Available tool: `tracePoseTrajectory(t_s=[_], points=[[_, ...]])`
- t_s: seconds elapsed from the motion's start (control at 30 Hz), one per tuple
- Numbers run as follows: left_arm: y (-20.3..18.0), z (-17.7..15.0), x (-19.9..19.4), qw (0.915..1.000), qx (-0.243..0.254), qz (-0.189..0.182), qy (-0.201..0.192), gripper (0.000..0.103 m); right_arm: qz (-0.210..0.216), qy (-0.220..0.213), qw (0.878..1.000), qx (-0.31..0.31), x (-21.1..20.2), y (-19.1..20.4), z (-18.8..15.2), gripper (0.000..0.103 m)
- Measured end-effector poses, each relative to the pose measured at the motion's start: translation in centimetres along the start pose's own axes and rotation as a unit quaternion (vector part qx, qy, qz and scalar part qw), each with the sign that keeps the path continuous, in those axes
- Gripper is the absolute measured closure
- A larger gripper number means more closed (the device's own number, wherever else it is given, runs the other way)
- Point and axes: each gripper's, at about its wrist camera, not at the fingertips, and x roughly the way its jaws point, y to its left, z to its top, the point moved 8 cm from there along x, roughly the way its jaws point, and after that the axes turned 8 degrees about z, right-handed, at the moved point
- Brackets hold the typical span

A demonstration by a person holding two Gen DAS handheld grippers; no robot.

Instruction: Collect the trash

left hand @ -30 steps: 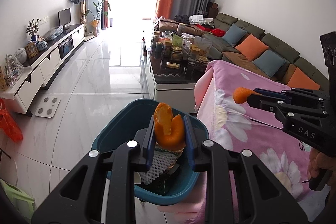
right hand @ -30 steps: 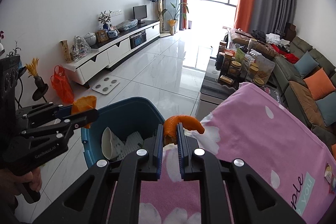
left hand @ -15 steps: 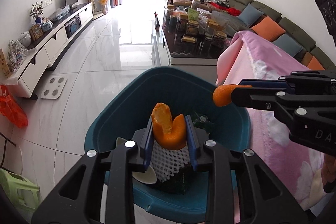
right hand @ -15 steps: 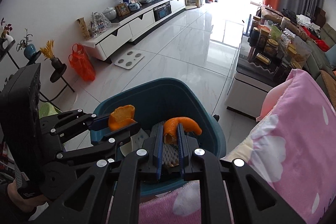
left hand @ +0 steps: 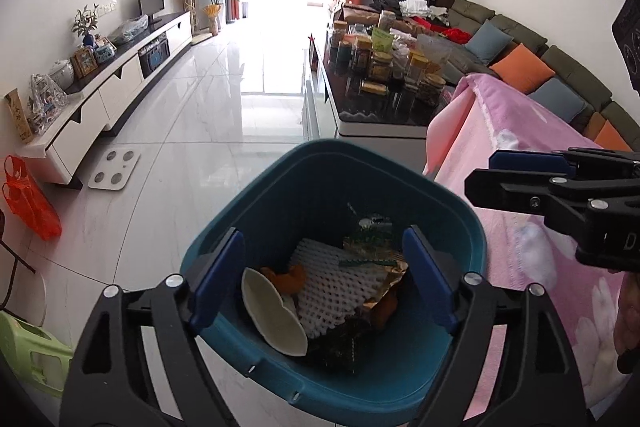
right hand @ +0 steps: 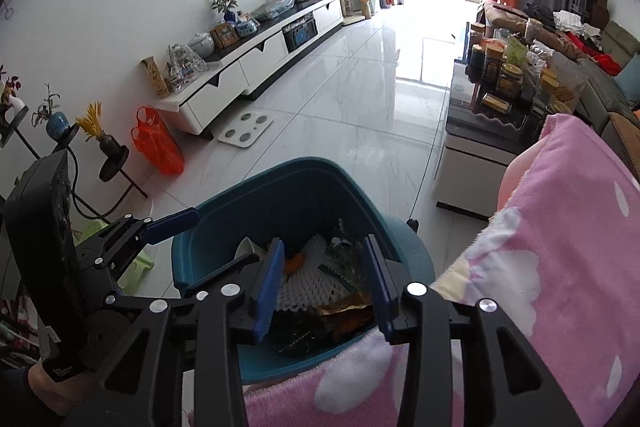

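A teal bin (left hand: pixel 280 183) stands on the floor beside the pink-covered table; it also shows in the right wrist view (right hand: pixel 280 191). Inside lie orange peel pieces (left hand: pixel 290 277), a white foam net (left hand: pixel 336 281), a white shell-like piece (left hand: pixel 272 311) and dark wrappers (left hand: pixel 372 247). My left gripper (left hand: pixel 324 275) is open and empty above the bin. My right gripper (right hand: pixel 322 281) is open and empty over the bin's near rim, and its side shows in the left wrist view (left hand: pixel 560 183). An orange peel (right hand: pixel 295 262) lies between its fingers, down in the bin.
The pink flowered cloth (right hand: pixel 560 247) covers the table to the right of the bin. A coffee table with jars (left hand: pixel 384 83) stands beyond it. A white scale (left hand: pixel 114 171), an orange bag (left hand: pixel 30 195) and a green stool (left hand: pixel 32 351) are on the floor at left.
Both grippers have opened over the bin and let go of their orange peel pieces, which now lie in the bin.
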Motion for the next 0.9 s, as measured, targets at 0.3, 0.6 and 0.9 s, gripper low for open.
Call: tracePoseTrajectory(t_s=[0.3, 0.6, 0.9], points=[[-2.6, 3.7, -7.9, 0.9954, -0.002, -0.02, -0.093, 0.006, -0.073, -0.114, 0.991, 0.018, -9.3, -3.3, -0.4, 0.024], [-8.5, 4.5, -13.8, 0.9869, 0.026, -0.066, -0.145, 0.006, -0.14, -0.179, 0.973, 0.048, -16.4, -6.8, -3.9, 0.008], [-16.1, 2.6, -20.2, 0.9671, 0.075, -0.119, -0.212, 0.006, -0.219, -0.228, 0.945, 0.084, -23.9, -9.5, -10.4, 0.007]])
